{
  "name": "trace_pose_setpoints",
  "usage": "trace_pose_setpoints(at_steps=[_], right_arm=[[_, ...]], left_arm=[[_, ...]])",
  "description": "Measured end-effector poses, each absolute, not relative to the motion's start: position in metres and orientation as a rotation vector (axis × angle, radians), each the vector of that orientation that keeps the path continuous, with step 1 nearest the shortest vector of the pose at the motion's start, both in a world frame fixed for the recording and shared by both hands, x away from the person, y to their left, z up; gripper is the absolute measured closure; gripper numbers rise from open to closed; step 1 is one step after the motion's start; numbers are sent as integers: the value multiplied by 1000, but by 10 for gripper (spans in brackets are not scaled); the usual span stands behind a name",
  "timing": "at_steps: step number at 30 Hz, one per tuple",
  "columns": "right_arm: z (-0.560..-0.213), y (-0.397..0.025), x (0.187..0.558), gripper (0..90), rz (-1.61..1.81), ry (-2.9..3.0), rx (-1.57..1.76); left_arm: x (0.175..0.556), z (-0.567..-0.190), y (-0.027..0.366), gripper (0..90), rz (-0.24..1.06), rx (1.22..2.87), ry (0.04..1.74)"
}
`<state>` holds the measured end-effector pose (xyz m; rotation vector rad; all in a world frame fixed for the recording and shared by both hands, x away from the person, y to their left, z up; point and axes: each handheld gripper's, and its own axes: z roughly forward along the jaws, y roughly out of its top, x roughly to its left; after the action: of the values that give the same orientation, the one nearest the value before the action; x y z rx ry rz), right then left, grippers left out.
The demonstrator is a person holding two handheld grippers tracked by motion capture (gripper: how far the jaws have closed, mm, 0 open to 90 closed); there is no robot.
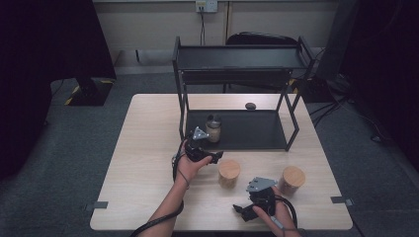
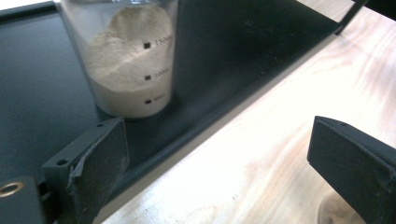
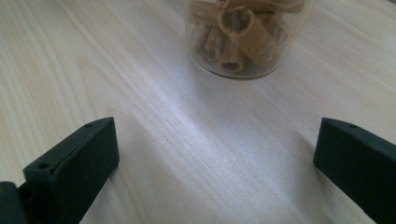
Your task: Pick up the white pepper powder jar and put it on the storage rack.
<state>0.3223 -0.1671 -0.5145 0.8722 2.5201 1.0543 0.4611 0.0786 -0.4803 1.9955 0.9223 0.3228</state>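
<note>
A clear jar of beige powder stands on the front left of the black rack's lower shelf. My left gripper hovers open just in front of it, over the shelf's edge, with nothing between the jaws. Two wooden-lidded jars stand on the table. My right gripper is open near the front edge. A clear jar of brown rolled sticks stands ahead of it, apart from the jaws.
The black two-tier rack takes up the back half of the light wooden table. A small dark object lies at the rear of the lower shelf. A chair stands behind the rack.
</note>
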Motion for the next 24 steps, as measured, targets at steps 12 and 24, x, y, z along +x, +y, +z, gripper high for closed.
trace_pose_setpoints(at_steps=[12,24], right_arm=[[-515,-167,322,0,1054,2520,872],[-515,-167,322,0,1054,2520,873]], left_arm=[[450,-479,90,50,322,2037,884],[441,-475,104,50,315,2040,868]])
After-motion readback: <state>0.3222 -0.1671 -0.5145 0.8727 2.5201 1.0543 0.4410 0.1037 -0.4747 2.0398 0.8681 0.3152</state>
